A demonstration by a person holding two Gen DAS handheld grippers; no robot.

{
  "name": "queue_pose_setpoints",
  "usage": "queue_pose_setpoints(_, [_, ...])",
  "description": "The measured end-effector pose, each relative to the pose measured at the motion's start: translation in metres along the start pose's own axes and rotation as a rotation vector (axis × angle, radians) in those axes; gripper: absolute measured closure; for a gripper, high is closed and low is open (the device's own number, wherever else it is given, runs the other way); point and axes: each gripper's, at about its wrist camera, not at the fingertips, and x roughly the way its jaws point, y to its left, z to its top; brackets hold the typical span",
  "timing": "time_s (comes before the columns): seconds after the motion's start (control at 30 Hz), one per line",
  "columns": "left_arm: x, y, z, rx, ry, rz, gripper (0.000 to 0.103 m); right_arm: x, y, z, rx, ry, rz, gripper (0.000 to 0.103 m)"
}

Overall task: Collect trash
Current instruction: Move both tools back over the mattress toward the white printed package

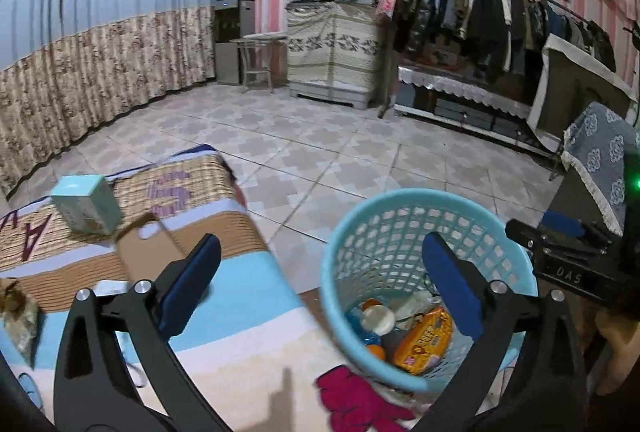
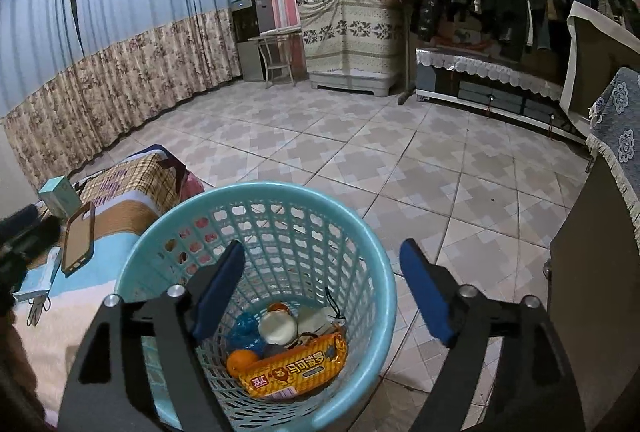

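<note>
A light blue mesh trash basket (image 1: pixel 516 260) (image 2: pixel 376 252) stands on the floor beside the bed. Inside lie an orange snack wrapper (image 2: pixel 298 366) (image 1: pixel 424 340), a white cup (image 2: pixel 277 328), an orange and blue crumpled plastic. My left gripper (image 1: pixel 320 280) is open and empty, over the bed edge and the basket's left side. My right gripper (image 2: pixel 322 280) is open and empty, just above the basket's mouth. The right gripper also shows at the right edge of the left wrist view (image 1: pixel 560 244). A crumpled brownish wrapper (image 1: pixel 16 312) lies on the bed at the far left.
The bed has a striped blanket (image 1: pixel 240 332). On it lie a teal box (image 1: pixel 86 204) (image 2: pixel 58 196), a phone in a brown case (image 2: pixel 78 238) and a pink cloth (image 1: pixel 356 400). A dark cabinet with a blue cover (image 2: pixel 592 272) stands right of the basket. Tiled floor lies beyond.
</note>
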Motion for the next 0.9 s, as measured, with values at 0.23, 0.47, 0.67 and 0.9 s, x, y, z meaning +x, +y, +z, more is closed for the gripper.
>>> queue_pose_setpoints(0.23, [-0.042,0.040,-0.007,-0.032,-0.028,0.052,0.006,0.002,0.021,-0.003,-0.002,-0.003,-0.015,0.014])
queue_pose_setpoints(0.47, [-0.078,0.092,-0.016,-0.060,-0.045,0.137,0.005,-0.006,0.076,-0.001,-0.032,-0.027,0.015,0.013])
queue_pose_setpoints(0.67, [-0.101,0.157,-0.024,-0.090,-0.050,0.257,0.005,-0.013,0.132,-0.005,-0.073,-0.033,0.066,0.013])
queue_pose_setpoints(0.9, [-0.115,0.229,-0.042,-0.164,-0.052,0.380,0.005,-0.016,0.204,-0.013,-0.131,-0.017,0.138,0.013])
